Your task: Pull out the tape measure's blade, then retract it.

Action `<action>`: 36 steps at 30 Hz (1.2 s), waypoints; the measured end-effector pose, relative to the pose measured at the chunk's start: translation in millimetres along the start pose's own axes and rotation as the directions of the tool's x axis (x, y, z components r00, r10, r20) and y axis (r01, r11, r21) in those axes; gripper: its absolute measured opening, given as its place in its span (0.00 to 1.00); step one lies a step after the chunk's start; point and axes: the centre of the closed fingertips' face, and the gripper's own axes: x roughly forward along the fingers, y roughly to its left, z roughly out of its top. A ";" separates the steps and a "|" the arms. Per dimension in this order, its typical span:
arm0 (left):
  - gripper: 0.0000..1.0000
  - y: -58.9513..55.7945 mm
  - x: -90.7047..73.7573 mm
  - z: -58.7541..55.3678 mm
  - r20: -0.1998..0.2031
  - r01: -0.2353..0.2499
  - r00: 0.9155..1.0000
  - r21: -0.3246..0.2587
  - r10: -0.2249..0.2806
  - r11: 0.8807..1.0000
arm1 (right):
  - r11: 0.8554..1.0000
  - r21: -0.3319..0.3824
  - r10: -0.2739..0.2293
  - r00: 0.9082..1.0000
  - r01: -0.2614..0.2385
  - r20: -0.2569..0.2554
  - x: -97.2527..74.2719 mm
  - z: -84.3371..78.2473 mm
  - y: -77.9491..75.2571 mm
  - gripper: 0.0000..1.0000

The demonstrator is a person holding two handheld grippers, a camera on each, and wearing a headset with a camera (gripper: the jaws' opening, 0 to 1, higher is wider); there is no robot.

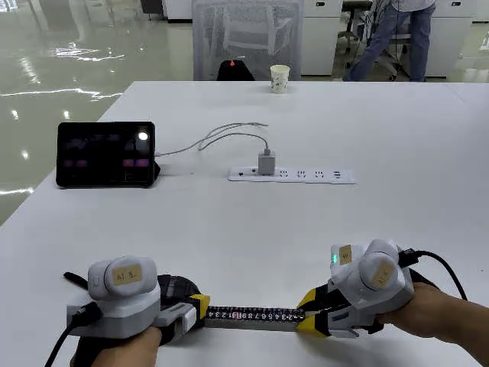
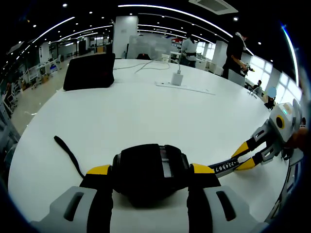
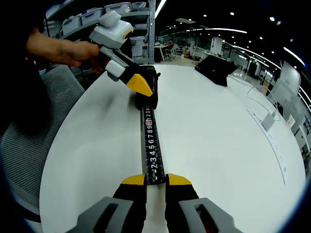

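- White counter (image 1: pixel 229 222) runs ahead of you in an open office hall; a tablet (image 1: pixel 105 154), a power strip (image 1: pixel 294 175) with a charger (image 1: pixel 266 162) and a paper cup (image 1: pixel 280 78) sit well away from the work.
- Your tape measure (image 2: pixel 150 162) lies on the counter's near edge, its black case between the jaws of your left gripper (image 2: pixel 150 171), which press on it from both sides. Its strap (image 2: pixel 68 154) trails loose on the counter.
- Your right gripper (image 3: pixel 155 180) has its jaws pinched on the tip of the blade (image 3: pixel 149 141).
- A short run of blade stretches between the two grippers, flat and just above the counter, numbers up.
- You look to be in the pull-out step, with the blade only partly drawn. One moment cannot show which way it is travelling.
- If you are pulling, draw the right gripper straight away from the case, in line with the blade, and hold the case firm so it does not slide or twist.
- For the retract, bring the right gripper back toward the case with the tip pinched, so the spring cannot whip the blade home.
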 end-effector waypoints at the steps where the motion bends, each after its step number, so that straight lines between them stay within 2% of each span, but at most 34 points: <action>1: 0.56 0.1 0.0 0.0 0.000 0.000 1.000 -0.001 0.000 1.000 | 1.000 0.001 0.001 1.000 -0.001 0.001 0.6 0.7 0.1 0.10; 36: 0.56 0.7 0.0 -0.3 -0.005 0.006 1.000 -0.010 -0.006 1.000 | 1.000 -0.001 0.020 0.999 -0.020 0.031 26.0 27.2 1.6 0.10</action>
